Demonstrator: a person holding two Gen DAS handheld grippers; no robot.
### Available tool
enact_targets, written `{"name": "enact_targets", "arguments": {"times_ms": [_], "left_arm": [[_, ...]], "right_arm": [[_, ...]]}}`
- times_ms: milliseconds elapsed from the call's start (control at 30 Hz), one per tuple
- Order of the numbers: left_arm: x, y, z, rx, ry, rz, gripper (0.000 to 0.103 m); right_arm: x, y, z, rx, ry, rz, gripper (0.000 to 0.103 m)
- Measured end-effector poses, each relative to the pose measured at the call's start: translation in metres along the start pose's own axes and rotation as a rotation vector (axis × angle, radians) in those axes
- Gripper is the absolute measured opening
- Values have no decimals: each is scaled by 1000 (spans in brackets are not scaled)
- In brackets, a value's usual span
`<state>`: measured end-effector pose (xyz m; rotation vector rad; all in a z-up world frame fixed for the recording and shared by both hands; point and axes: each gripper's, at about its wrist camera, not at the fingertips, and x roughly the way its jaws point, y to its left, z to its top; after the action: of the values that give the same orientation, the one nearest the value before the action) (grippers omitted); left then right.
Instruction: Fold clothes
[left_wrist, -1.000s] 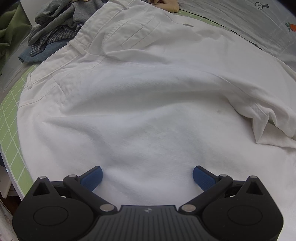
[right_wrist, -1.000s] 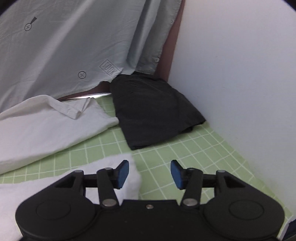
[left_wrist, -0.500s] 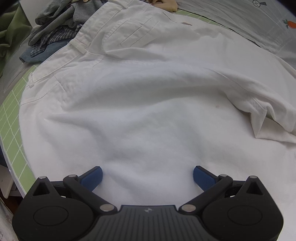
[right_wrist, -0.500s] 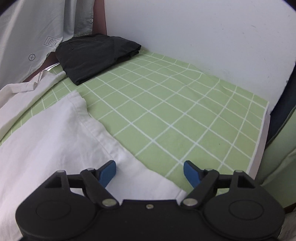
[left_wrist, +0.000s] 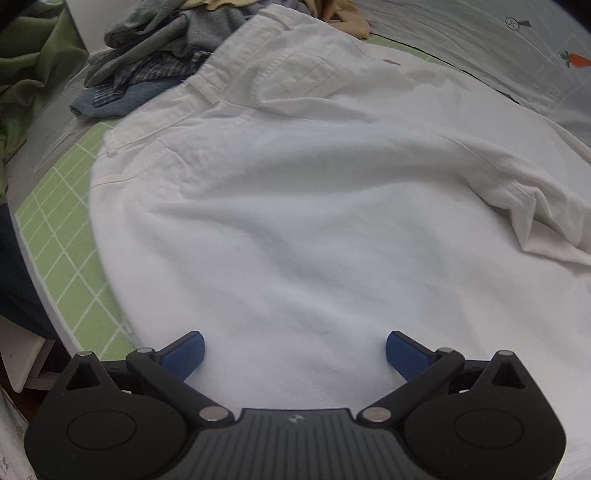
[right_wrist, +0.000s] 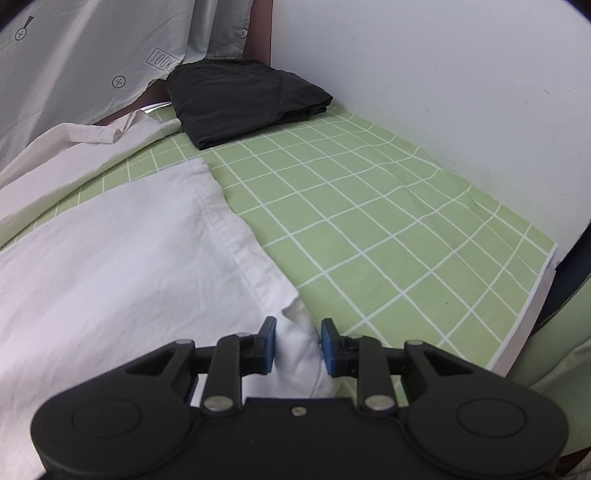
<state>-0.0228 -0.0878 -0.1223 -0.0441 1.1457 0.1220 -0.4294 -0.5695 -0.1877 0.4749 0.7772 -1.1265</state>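
Since half a second ago the right gripper (right_wrist: 298, 345) narrowed its fingers around the white trousers' (left_wrist: 314, 206) corner, not fully clamped. The left gripper (left_wrist: 294, 349) hovers wide open above them on the green checked sheet (right_wrist: 369, 229).

- Green grid-patterned sheet (right_wrist: 369, 236) is covering the work surface.
- White wall (right_wrist: 443, 74) is standing along the sheet's far edge.
- Grey printed cloth (right_wrist: 74, 55) is hanging behind the sheet's far left corner.
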Motion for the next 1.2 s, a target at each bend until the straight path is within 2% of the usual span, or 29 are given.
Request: {"name": "enact_targets", "arguments": {"times_ms": [233, 400, 567, 600, 667, 700, 733, 767, 800, 833, 1067, 1200], "left_arm": [[-1, 69, 21, -174, -67, 72, 103], [11, 115, 45, -260, -79, 89, 99], [35, 139, 72, -267, -50, 49, 83], [40, 141, 77, -268, -44, 39, 82], [45, 144, 85, -261, -45, 18, 72], [47, 144, 88, -255, -49, 6, 71], [49, 144, 92, -248, -53, -5, 54], [51, 144, 96, -239, -56, -12, 31], [51, 142, 98, -227, -54, -9, 20], [50, 141, 99, -227, -51, -6, 14], [27, 162, 81, -260, -99, -27, 10], [26, 176, 65, -303, -90, 23, 10]], "right_arm": [[-1, 12, 0, -84, 1, -56, 26], [0, 12, 4, -27, 26, -76, 27], [-3, 28, 10, -68, 42, -141, 27], [-6, 33, 12, -79, 38, -160, 26], [-13, 40, 15, -73, 30, -186, 26], [-17, 44, 16, -67, 26, -198, 26], [-20, 47, 18, -60, 23, -210, 26], [-23, 51, 19, -54, 21, -219, 26], [-26, 54, 21, -47, 21, -227, 26], [-28, 58, 22, -43, 21, -234, 25], [-34, 81, 21, -98, 17, -239, 25], [-41, 86, 22, -118, -9, -200, 25]]}}
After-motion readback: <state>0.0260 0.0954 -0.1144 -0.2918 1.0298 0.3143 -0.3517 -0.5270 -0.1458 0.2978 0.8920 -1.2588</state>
